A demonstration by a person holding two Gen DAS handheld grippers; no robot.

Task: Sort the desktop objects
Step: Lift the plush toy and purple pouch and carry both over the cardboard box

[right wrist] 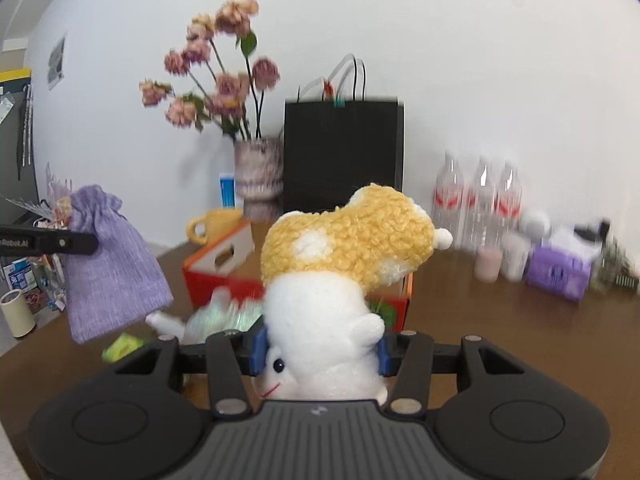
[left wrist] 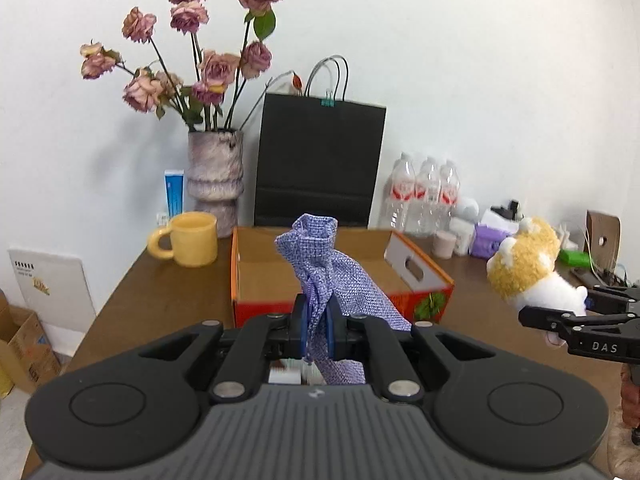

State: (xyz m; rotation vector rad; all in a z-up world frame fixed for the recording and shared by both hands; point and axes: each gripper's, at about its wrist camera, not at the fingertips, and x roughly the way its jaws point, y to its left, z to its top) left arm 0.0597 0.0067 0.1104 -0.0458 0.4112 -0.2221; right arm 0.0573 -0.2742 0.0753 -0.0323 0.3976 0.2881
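My left gripper (left wrist: 317,330) is shut on a purple woven drawstring pouch (left wrist: 320,264), held up in front of an open orange cardboard box (left wrist: 344,280). In the right wrist view the pouch (right wrist: 108,272) hangs at the left, above the table, from the left gripper's dark fingers (right wrist: 76,242). My right gripper (right wrist: 320,350) is shut on a white and yellow plush toy (right wrist: 340,248), lifted in front of the same orange box (right wrist: 216,268). From the left wrist camera the plush toy (left wrist: 528,268) and the right gripper (left wrist: 560,312) appear at the right edge.
On the brown table (left wrist: 160,292) stand a yellow mug (left wrist: 192,238), a vase of dried roses (left wrist: 216,176), a black paper bag (left wrist: 320,160), three water bottles (left wrist: 424,196) and a purple item (left wrist: 488,238). Small green and white objects (right wrist: 168,328) lie left of the box.
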